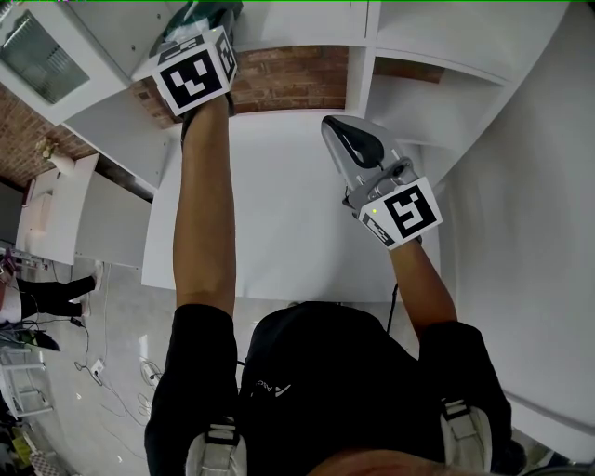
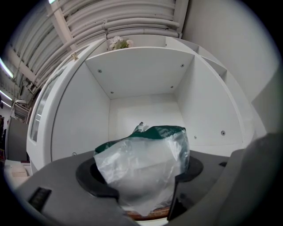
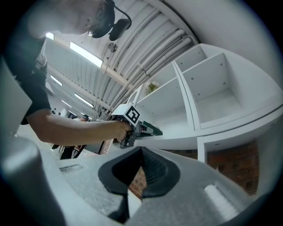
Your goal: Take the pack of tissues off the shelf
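The pack of tissues [image 2: 142,161], clear plastic with a dark green top, sits crumpled between the jaws of my left gripper [image 2: 141,187], whose dark pads [image 2: 101,184] press on both its sides. It is at the front of a white shelf compartment [image 2: 146,75]. From the head view, my left gripper [image 1: 206,13] reaches up into the shelf unit, its tips cut off by the frame edge. My right gripper [image 1: 340,132] hangs lower over the white tabletop [image 1: 279,223], shut and holding nothing. The right gripper view shows its jaws [image 3: 141,152] meeting, with the left gripper [image 3: 132,126] at the shelf beyond.
More white shelf compartments [image 3: 216,88] stand to the right, with a red brick wall [image 1: 288,79] behind the table. A small plant [image 2: 118,43] stands on top of the shelf unit. Cables and furniture lie on the floor [image 1: 102,372] at the left.
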A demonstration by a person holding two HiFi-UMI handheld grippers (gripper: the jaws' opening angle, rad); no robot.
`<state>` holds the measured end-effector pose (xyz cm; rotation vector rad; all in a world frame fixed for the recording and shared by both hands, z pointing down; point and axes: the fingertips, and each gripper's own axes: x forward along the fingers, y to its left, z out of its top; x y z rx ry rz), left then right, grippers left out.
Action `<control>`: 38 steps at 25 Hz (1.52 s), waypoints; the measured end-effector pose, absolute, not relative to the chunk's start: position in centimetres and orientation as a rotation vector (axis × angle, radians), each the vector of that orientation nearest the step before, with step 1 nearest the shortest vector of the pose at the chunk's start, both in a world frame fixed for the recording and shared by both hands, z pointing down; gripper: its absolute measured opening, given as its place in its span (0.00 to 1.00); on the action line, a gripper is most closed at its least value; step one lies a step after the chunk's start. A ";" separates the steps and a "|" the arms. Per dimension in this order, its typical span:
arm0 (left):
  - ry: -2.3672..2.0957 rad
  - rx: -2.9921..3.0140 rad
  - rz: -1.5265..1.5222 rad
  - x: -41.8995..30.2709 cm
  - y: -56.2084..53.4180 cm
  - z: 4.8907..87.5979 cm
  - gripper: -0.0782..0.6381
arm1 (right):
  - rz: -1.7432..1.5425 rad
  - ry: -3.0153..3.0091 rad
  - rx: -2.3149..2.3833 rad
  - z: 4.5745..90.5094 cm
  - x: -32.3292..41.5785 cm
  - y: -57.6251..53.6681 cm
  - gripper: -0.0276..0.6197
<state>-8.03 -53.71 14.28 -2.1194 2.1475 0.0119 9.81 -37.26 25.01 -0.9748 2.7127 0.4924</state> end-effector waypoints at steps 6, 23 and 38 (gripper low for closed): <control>2.110 -2.113 0.068 -8.1 -51.9 13.2 0.57 | 0.489 2.704 -0.981 24.5 9.7 -37.1 0.05; 1.659 -2.299 0.455 -7.6 -35.6 13.6 0.57 | 0.431 2.622 -0.998 22.0 8.6 -32.2 0.05; 1.516 -2.406 0.531 -6.4 -28.9 19.5 0.57 | 0.468 2.603 -1.074 24.0 7.6 -29.8 0.05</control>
